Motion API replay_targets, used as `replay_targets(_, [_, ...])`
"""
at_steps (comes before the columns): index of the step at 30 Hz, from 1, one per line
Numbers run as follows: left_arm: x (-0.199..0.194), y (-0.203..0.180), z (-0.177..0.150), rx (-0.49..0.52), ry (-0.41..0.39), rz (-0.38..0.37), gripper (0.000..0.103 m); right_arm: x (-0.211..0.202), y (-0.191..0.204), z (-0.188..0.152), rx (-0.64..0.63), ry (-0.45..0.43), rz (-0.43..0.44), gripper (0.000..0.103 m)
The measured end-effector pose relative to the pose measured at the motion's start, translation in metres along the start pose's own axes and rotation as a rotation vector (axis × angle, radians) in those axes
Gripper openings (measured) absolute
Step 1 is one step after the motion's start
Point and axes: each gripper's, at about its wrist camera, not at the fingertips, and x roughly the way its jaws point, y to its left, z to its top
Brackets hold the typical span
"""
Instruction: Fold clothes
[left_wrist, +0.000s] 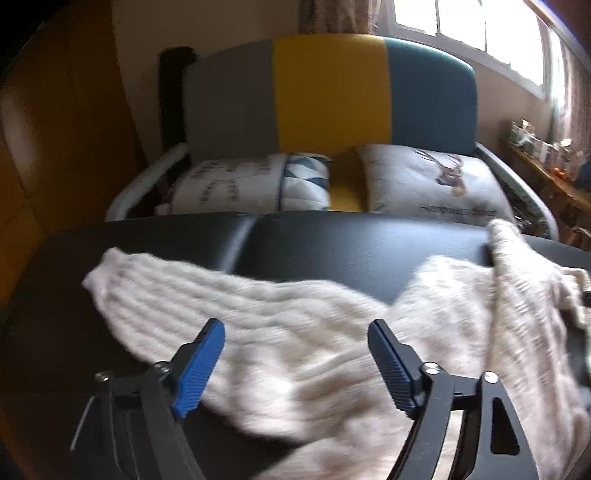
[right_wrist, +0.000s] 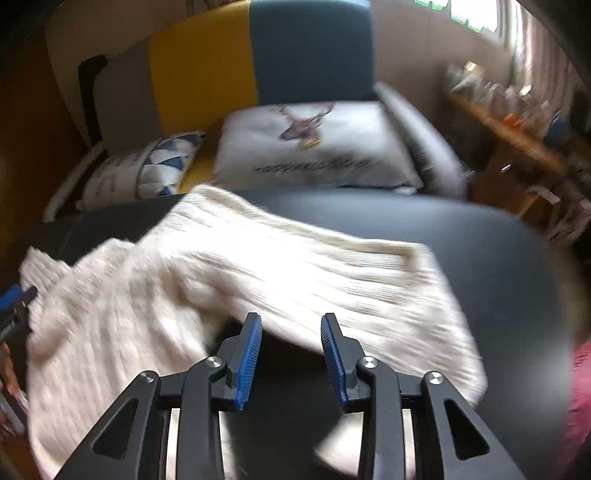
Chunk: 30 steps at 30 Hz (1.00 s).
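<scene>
A cream knitted sweater (left_wrist: 295, 332) lies spread over a black table (left_wrist: 332, 243). In the left wrist view the left tool (left_wrist: 295, 365) sits at the bottom of the frame with its blue pads (left_wrist: 199, 369) spread wide and nothing pinched between them. The knit fills the gap behind them and runs on to the lower right. One sleeve stretches toward the left of the frame, and a fold of fabric rises at the right edge.

In the right wrist view the right tool (right_wrist: 291, 362) sits at bottom centre, its pads partly apart and not pressing on anything. The sweater's lower edge (right_wrist: 295, 332) hangs just beyond the fingertips, with dark table showing in the gap between them. The knit spreads from the left edge to right of centre. This view is blurred. Behind the table stands a sofa (left_wrist: 332, 92) with grey, yellow and teal panels and printed cushions (left_wrist: 424, 184).
</scene>
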Motion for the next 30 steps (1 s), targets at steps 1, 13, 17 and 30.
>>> replay_targets(1, [0.003,-0.005,0.004,0.007,0.014,-0.016,0.088,0.011,0.004,0.004,0.007,0.021,0.023,0.033])
replay_targets(13, [0.038,-0.048,-0.016,0.171,0.066,-0.043,0.025,0.043,0.016,-0.013,0.003,0.043,-0.068,0.009])
replay_targets(17, [0.033,-0.046,-0.016,0.150,0.063,-0.065,0.021,0.013,0.002,-0.024,0.028,-0.010,-0.047,0.009])
replay_targets(30, [0.021,-0.009,-0.032,0.004,0.080,-0.099,0.019,-0.023,-0.050,-0.071,0.210,-0.018,-0.030,0.009])
